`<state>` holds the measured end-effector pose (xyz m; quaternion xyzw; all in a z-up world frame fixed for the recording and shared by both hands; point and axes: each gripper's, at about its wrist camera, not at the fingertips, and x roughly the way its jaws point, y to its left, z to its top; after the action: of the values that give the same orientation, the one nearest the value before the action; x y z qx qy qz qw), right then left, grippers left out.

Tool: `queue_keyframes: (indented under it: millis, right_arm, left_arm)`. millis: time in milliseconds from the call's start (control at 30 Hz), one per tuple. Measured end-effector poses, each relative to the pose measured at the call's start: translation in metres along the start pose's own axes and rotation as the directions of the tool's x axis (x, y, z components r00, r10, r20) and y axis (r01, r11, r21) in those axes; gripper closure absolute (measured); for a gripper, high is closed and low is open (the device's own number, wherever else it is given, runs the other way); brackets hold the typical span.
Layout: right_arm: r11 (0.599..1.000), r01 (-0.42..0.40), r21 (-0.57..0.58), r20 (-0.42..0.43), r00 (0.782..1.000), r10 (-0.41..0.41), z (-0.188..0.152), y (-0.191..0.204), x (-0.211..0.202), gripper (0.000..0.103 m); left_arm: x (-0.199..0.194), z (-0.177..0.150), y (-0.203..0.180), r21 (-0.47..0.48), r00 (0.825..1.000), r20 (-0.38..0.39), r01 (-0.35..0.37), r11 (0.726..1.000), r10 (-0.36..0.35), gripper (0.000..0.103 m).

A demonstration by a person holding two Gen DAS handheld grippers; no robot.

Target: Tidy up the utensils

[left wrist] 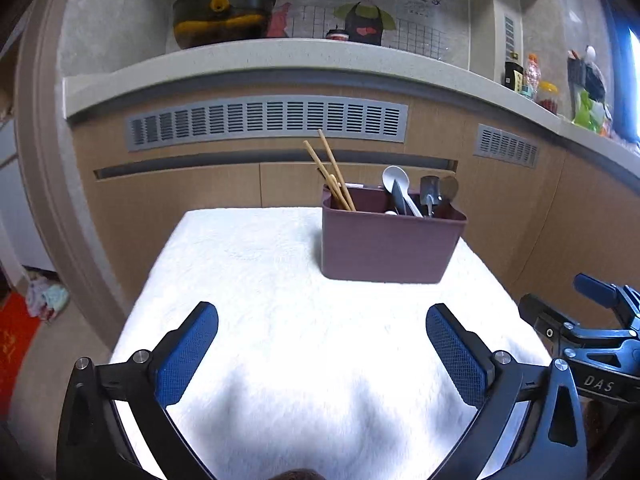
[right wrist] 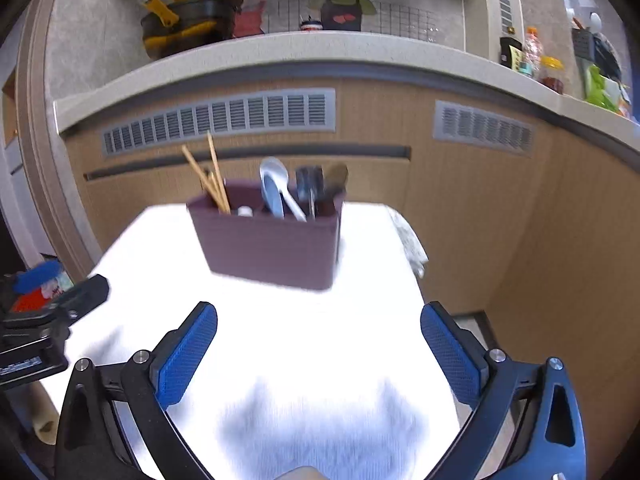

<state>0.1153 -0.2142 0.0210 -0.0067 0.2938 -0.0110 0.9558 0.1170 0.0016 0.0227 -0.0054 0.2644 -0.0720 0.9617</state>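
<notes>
Left gripper (left wrist: 322, 344): seen low in the left wrist view, its blue pads (left wrist: 188, 354) spread wide with nothing between them, held above the white cloth (left wrist: 280, 280); in the right wrist view its body is seen only as a blurred dark shape at the left edge (right wrist: 48, 320).
Right gripper (right wrist: 319, 344): set low in its own view, jaws wide apart and empty over the cloth; its side is shown at the right edge of the left wrist view (left wrist: 592, 332).
Cloth: the table top is covered by it; a folded corner at the right edge (right wrist: 412, 244) is shown only by the right wrist view.
Utensil holder (left wrist: 390, 240): a maroon box stood on the far part of the cloth, centre-right in the left view, centre-left and blurred in the right view.
Chopsticks (left wrist: 330, 174): leaned to the upper left in the holder's left compartment.
White spoon (left wrist: 398, 188): stood bowl-up near the holder's middle.
Dark utensils (left wrist: 434, 194): stood at the holder's right end; their kinds cannot be told.
Cabinet vent (left wrist: 266, 120): set in the wooden front behind the table.
Counter (left wrist: 260, 58): a dark pot with a yellow tool (left wrist: 222, 12) is carried at upper left, and bottles (left wrist: 534, 78) at upper right.
</notes>
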Motion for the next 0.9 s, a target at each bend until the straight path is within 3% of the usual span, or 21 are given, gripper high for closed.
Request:
queue_keyframes:
  millis: [333, 900]
  right_arm:
    - [0.999, 0.039, 0.002, 0.057, 0.998, -0.039, -0.020, 0.002, -0.028, 0.001]
    - [0.999, 0.046, 0.006, 0.044, 0.998, -0.046, -0.024, -0.002, -0.026, 0.001]
  left_arm:
    - [-0.012, -0.013, -0.013, 0.020, 0.999, -0.008, -0.045, 0.999, 0.045, 0.000]
    - [-0.004, -0.011, -0.012, 0.014, 0.999, -0.038, -0.031, 0.999, 0.032, 0.000]
